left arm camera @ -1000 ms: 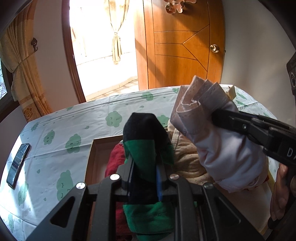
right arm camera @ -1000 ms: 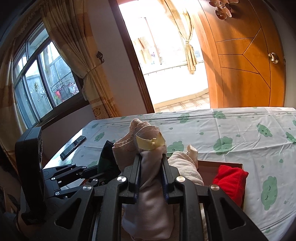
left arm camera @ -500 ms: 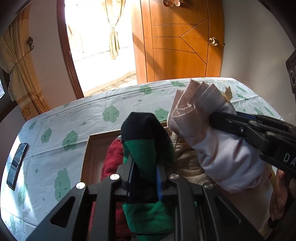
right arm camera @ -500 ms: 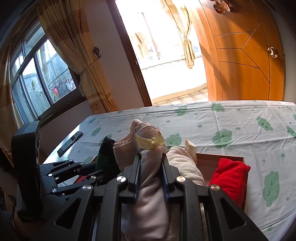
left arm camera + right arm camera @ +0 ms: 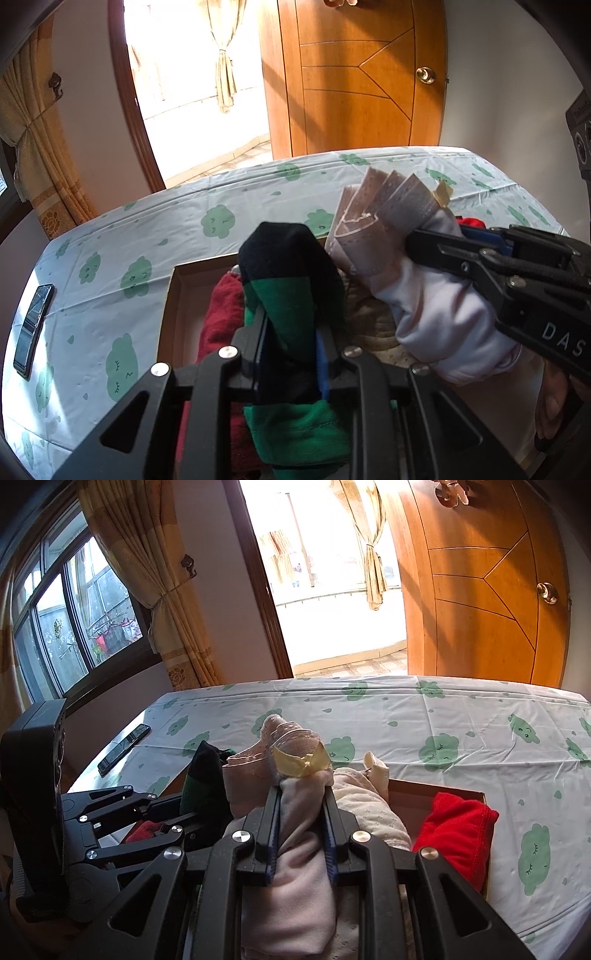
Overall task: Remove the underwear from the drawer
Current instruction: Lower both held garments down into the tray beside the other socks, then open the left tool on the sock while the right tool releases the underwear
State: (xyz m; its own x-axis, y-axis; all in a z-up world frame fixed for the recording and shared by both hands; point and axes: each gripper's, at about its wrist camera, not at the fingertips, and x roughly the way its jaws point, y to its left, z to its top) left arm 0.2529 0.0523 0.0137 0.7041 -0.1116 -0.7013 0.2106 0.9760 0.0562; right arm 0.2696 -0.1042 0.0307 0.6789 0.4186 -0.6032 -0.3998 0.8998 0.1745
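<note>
Left wrist view shows us "DAS" on our right hand-held gripper [image 5: 417, 240], clamped on pink underwear [image 5: 436, 295], while our left hand-held gripper [image 5: 290, 332] clamps green-black underwear [image 5: 291, 280].

Count: 2 grippers, 5 garments, 1 drawer, 1 phone.
Left gripper [image 5: 290, 328] w/ 1 green-black piece [image 5: 291, 266]; right gripper [image 5: 301, 812] w/ 1 pale pink piece [image 5: 295, 853]. In cardboard drawer [image 5: 173, 306]: 1 cream piece [image 5: 369, 805], 1 bright red [image 5: 456, 830], 1 dark red [image 5: 221, 314]. 1 phone [image 5: 31, 325] on tabletop [image 5: 110, 258].

A black-and-green underwear roll [image 5: 291, 284] and a pale pink lace-trimmed one [image 5: 291, 812] stand upright, lifted above the cardboard drawer [image 5: 173, 295].
</note>
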